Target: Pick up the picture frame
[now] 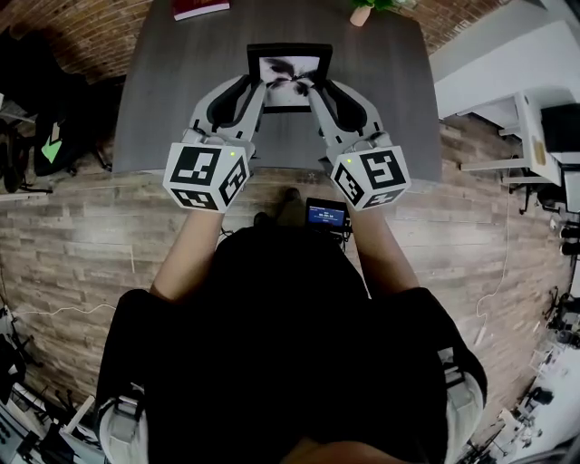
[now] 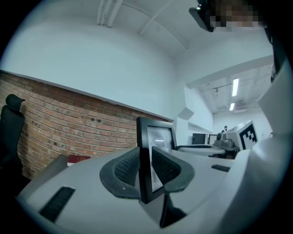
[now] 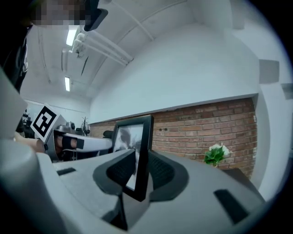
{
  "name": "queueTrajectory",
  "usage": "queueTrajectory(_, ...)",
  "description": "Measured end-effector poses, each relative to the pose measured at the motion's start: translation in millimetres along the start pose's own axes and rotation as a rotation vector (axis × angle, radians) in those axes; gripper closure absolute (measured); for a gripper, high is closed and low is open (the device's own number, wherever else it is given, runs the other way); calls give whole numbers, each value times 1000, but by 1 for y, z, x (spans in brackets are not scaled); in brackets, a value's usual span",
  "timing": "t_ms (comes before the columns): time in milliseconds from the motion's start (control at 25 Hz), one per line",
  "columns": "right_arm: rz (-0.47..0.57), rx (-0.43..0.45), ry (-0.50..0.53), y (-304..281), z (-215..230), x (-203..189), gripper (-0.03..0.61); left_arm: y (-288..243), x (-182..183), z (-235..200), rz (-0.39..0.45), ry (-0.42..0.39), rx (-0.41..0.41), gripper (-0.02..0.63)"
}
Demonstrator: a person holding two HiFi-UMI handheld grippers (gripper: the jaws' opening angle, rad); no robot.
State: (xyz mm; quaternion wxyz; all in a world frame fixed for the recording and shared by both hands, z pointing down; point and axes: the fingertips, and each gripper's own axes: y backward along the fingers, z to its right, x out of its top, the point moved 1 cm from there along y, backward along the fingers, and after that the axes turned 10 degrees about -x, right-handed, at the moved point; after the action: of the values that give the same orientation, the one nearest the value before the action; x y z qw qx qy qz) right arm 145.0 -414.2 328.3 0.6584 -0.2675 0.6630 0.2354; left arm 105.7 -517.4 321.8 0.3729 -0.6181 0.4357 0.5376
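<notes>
A black picture frame (image 1: 288, 71) with a dark flower print is lifted off the grey table (image 1: 181, 109) and held level between both grippers. My left gripper (image 1: 256, 94) is shut on the frame's left edge. My right gripper (image 1: 319, 91) is shut on its right edge. In the left gripper view the frame (image 2: 160, 137) stands edge-on between the two black ribbed pads of the left gripper (image 2: 145, 171). In the right gripper view the frame (image 3: 130, 137) is pinched the same way by the right gripper (image 3: 140, 172).
A red book (image 1: 201, 9) lies at the table's far left and a potted plant (image 1: 362, 14) stands at its far right. A white desk (image 1: 489, 82) is to the right. A brick wall (image 2: 68, 123) and a black chair (image 2: 11, 132) are beyond.
</notes>
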Motion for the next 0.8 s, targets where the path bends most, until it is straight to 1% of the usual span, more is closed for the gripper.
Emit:
queueTrajectory(160, 9, -6, -4, 24, -1, -1, 488, 12, -3, 24, -1, -4, -6, 535)
queueTrajectory(440, 11, -1, -38, 78, 7, -8, 488, 28, -13, 81, -28, -20, 2, 535)
queueTrajectory(560, 14, 4, -39, 114, 12, -12, 488, 36, -24, 114, -33, -6, 1, 535)
queueTrajectory(800, -15, 4, -50, 202, 23, -34, 488, 56, -61, 194, -66, 36, 3, 535)
